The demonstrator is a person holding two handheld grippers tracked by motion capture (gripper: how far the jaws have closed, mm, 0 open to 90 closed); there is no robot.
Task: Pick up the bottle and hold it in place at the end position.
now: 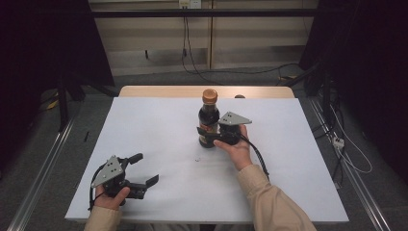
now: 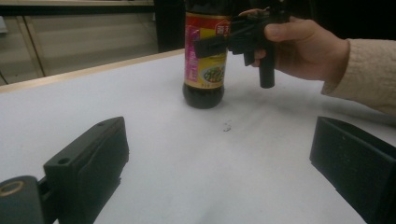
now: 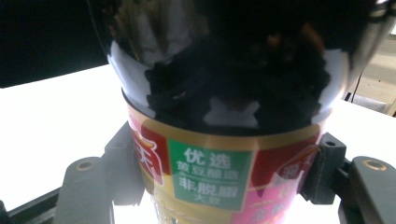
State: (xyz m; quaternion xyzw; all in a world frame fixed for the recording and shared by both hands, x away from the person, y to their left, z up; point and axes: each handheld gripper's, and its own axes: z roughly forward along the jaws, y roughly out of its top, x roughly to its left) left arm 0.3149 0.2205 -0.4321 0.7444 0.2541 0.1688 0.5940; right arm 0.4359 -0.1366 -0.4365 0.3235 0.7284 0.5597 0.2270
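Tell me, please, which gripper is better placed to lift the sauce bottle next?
Right. The right gripper already has its jaws around the sauce bottle, while the left gripper sits open, well away from it.

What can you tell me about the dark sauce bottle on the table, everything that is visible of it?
The sauce bottle stands upright on the white table, near the middle of its far half. It looks like dark glass or plastic filled with dark liquid, with a narrow neck and a brown-orange cap. A red, pink and yellow label with a green panel of Chinese characters wraps its body. The right gripper has its jaws on both sides of the labelled body, apparently clamping it.
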